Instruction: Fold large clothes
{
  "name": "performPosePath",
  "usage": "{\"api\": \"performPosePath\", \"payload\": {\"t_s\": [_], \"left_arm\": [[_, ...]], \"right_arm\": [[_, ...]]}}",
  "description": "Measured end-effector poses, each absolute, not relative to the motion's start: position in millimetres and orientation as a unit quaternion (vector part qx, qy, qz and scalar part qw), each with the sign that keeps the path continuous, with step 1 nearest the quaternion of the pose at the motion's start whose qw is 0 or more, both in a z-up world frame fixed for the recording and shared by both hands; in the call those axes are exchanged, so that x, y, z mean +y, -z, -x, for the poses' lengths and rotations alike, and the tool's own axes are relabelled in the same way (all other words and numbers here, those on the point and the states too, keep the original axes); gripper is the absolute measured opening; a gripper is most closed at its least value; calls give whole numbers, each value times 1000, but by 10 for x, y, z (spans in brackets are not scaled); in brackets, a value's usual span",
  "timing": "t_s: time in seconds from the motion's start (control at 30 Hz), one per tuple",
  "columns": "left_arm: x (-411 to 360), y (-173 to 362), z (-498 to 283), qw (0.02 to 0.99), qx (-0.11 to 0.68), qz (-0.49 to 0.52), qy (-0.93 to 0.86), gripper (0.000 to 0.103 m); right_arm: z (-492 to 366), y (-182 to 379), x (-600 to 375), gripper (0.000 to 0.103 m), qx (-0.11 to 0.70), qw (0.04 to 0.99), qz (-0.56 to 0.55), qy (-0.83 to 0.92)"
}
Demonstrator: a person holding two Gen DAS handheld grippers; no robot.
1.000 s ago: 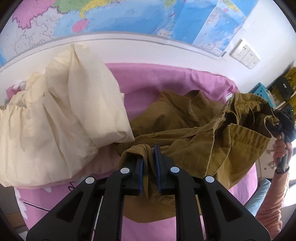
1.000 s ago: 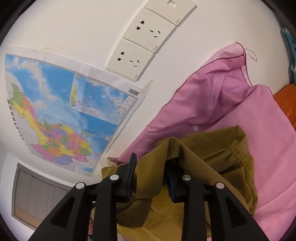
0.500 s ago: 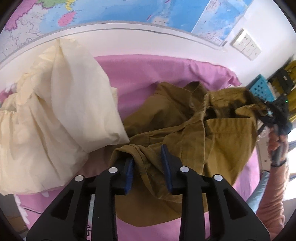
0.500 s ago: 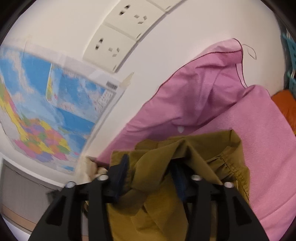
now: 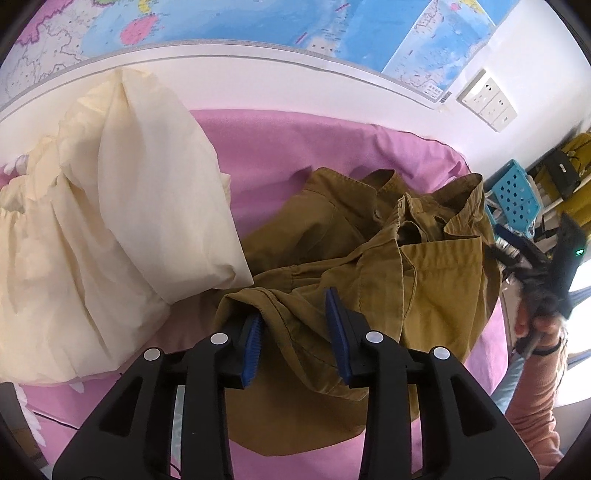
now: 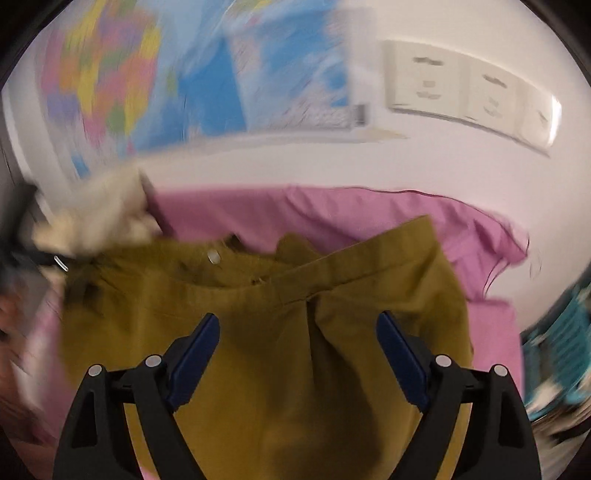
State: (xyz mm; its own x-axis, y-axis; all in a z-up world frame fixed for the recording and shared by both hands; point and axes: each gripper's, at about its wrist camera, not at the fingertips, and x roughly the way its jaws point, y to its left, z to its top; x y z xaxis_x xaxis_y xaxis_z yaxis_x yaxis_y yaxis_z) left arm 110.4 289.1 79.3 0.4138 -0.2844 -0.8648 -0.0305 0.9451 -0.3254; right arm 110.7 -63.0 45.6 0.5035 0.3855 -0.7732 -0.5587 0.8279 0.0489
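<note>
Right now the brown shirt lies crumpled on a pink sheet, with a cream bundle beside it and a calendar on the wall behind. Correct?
Not quite. In the left wrist view it is a map on the wall. The brown shirt, pink sheet and cream bundle are as stated.

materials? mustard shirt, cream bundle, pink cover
Mustard shirt: matte woven cloth, likely cotton twill; stitched seams, crisp creases. Cream bundle: thin plain-weave fabric, possibly cotton; soft folds, gathered edge. Pink cover: smooth matte woven sheet, fibre unclear.
</note>
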Motion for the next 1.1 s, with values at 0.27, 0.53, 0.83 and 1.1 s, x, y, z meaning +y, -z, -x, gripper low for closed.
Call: {"api": "performPosePath", "payload": {"t_s": [0.27,0.53,0.83,1.1], "left_arm": [[2824,-933,-1006,834,524,132,105,42],[2911,-1279,-647,870,448,151,139,92],[2463,-1326,-473,891,434,35,129,93],[2090,-597,-1051,854,511,-28,88,82]], "right_arm": [[-1196,-128,-385,4,432,847,155,-267],[-1329,-637,-1073,4,388,881,-21,-269],[-1506,-533,-1075,4,390,882,-61,-259],[-1652,-347,-803,4,406,884,9,-232]]}}
